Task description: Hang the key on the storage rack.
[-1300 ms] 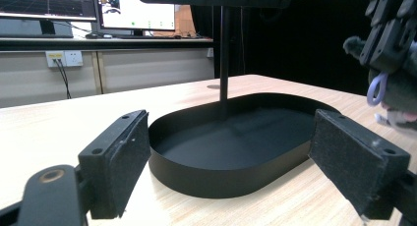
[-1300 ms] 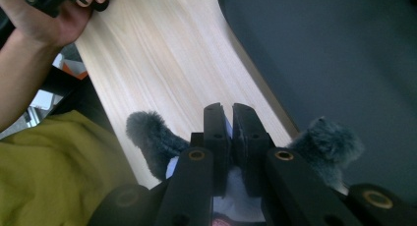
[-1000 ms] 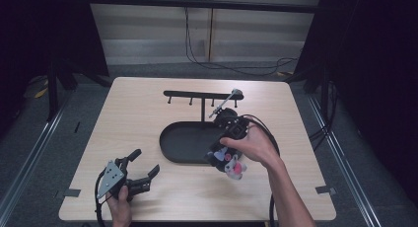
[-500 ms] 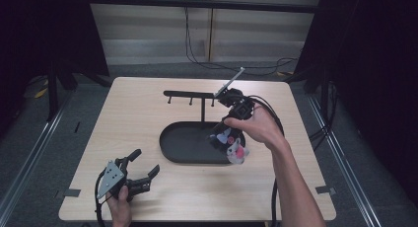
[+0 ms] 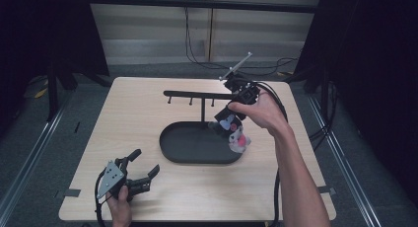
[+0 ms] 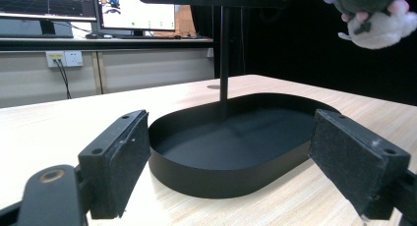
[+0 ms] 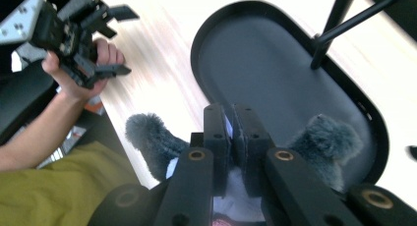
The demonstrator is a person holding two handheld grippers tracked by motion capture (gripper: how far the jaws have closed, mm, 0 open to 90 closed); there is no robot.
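Observation:
A black oval tray (image 5: 170, 138) carries a post and a hook bar (image 5: 197, 94) at mid-table. My right gripper (image 5: 224, 118) hangs over the tray's right end, just under the bar, shut on a grey, white and pink plush toy (image 5: 235, 134) that dangles in the air. In the right gripper view the jaws (image 7: 231, 110) pinch the toy between its two fuzzy grey ears (image 7: 147, 135), above the tray (image 7: 255, 64). My left gripper (image 5: 144, 161) rests open near the front left corner. Its pads (image 6: 118, 157) face the tray wall (image 6: 206, 179), and the toy (image 6: 378, 19) shows at upper right.
The thin post (image 6: 224, 64) rises from the tray's far side. Bare wooden tabletop (image 5: 128, 113) surrounds the tray. Cables trail off the right and rear edges. A person's yellow-green clothing (image 7: 59, 186) is below the table's front edge.
My right gripper has lifted the plush toy from beside the tray's right end, up and back toward the hook bar. The left gripper has stayed put.

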